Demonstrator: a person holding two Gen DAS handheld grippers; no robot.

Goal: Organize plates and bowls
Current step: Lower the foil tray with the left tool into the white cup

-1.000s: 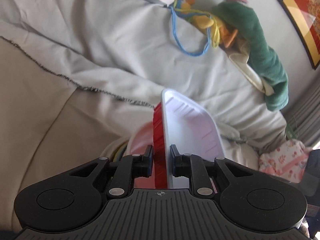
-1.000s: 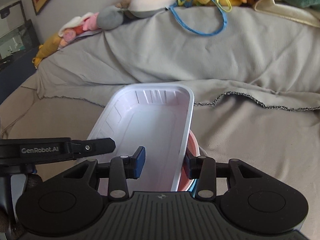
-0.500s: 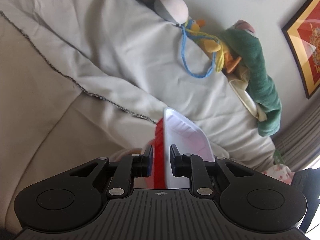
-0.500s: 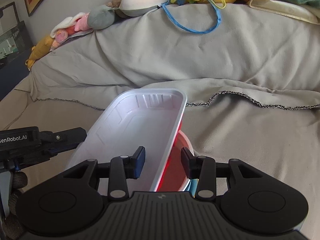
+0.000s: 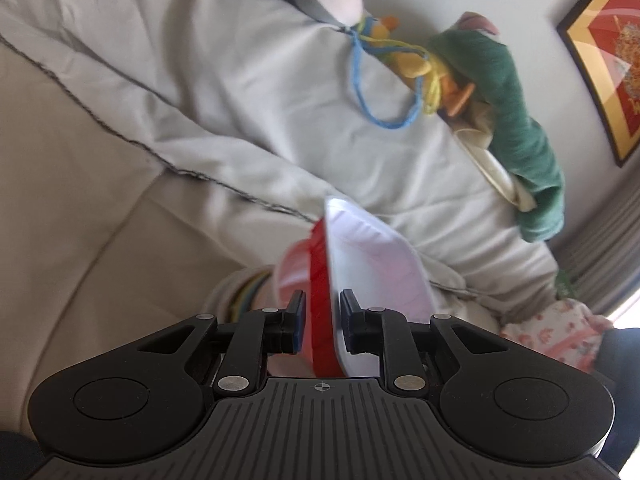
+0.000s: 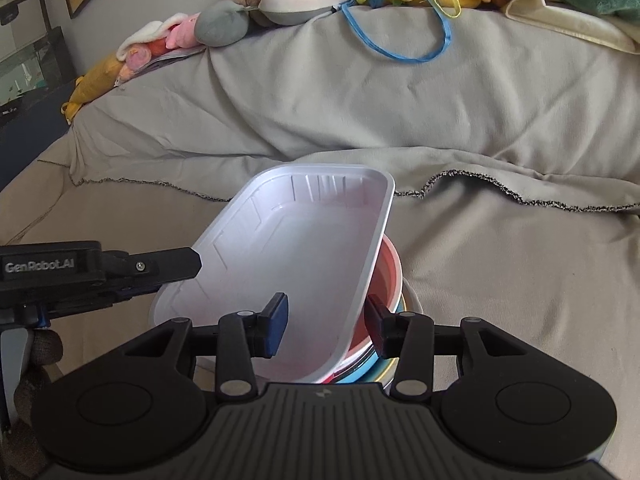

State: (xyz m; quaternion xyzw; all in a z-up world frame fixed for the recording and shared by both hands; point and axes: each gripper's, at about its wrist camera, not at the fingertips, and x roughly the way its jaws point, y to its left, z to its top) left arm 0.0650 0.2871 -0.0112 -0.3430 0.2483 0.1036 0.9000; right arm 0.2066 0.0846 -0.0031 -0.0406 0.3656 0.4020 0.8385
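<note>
Here the white tray (image 6: 304,248) lies tilted on a stack of bowls (image 6: 390,280) that sits on the cloth-covered couch (image 6: 520,320). Its far end is raised and its near end is low, just in front of the right claw (image 6: 326,326). That claw's jaws are opening: one pad stands inside the tray and the other outside, over the bowl rims, with the tray wall between them and neither pad pressing on it. The left claw (image 5: 323,320) straddles the tray's opposite rim, where a red layer shows under the white. Its pads sit very close on either side, but I cannot tell whether they are actually clamped. The step in hand looks like seating the tray on the stack. To do it well, the released side should draw back clear of the rim before anything else moves, so the pads do not catch the thin wall. The left side should then level the tray slowly and centre it over the bowls, since an oblong tray on round rims could easily rock or slide off onto the soft cloth. The only readable writing is "GenRobot.AI" (image 6: 40,267) on the left claw's body; nothing on the framed picture (image 5: 616,52) is legible.
</note>
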